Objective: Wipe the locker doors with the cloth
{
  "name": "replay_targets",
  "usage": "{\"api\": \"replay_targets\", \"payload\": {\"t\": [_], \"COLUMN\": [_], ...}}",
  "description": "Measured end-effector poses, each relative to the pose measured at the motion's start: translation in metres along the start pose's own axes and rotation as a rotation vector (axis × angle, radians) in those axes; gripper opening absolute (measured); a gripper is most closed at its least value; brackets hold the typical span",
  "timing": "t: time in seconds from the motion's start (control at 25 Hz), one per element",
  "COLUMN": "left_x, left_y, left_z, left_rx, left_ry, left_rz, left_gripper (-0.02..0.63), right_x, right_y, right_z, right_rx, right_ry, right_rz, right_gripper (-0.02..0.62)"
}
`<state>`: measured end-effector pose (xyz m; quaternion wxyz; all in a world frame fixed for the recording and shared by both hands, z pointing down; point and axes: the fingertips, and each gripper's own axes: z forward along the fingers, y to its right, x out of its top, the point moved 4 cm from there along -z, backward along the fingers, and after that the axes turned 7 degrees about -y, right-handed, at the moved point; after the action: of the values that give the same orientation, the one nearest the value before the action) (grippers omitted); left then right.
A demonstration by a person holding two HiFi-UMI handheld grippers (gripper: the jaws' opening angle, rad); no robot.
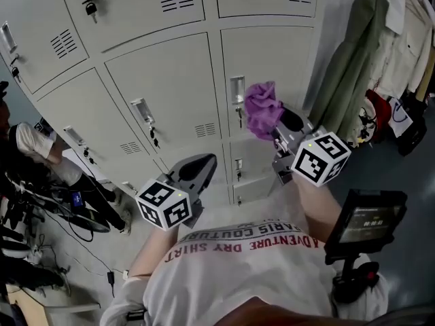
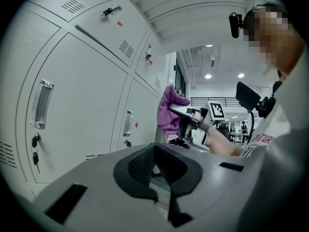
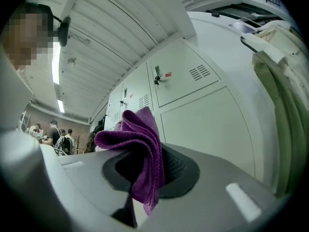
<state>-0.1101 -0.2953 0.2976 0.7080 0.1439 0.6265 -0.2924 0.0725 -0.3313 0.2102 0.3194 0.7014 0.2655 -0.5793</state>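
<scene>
Grey locker doors (image 1: 170, 80) fill the wall in front of me, also seen in the left gripper view (image 2: 82, 100) and the right gripper view (image 3: 207, 120). A bunched purple cloth (image 1: 262, 111) is held up close to a door, beside its handle (image 1: 236, 90); whether it touches the door I cannot tell. My right gripper (image 1: 275, 126) is shut on the cloth (image 3: 140, 149), which spills out over the jaws (image 3: 145, 170). My left gripper (image 1: 200, 168) hangs lower and left, shut and holding nothing (image 2: 157, 170). From its view the cloth (image 2: 169, 111) shows at the centre.
Coats (image 1: 353, 66) and bags (image 1: 380, 114) hang at the right beside the lockers. A small screen on a mount (image 1: 363, 216) sits by my right elbow. People (image 1: 41, 155) and cables on the floor are at the left. Keys hang in the door locks (image 1: 239, 117).
</scene>
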Motion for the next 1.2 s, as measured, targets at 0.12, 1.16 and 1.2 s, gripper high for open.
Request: {"api": "replay_targets", "payload": {"t": [0.12,1.16,1.2], "left_x": [0.004,0.017,0.018], "left_y": [-0.009,-0.063,-0.063], "left_z": [0.002,0.032,0.033], "left_rx": [0.025,0.127,0.129], "left_ry": [0.005,0.036,0.04], "left_rz": [0.001,-0.016,-0.013], "left_gripper": [0.002,0.002,0.002], "right_x": [0.028,0.054,0.054], "right_y": [0.006,0.047,0.048], "right_z": [0.026,0.146,0.146], "right_rx": [0.017,-0.028,-0.026], "right_ry": [0.04,0.033,0.031], "right_rz": [-0.062,-0.162,-0.164], "right_gripper": [0.058,0.058,0.058]}}
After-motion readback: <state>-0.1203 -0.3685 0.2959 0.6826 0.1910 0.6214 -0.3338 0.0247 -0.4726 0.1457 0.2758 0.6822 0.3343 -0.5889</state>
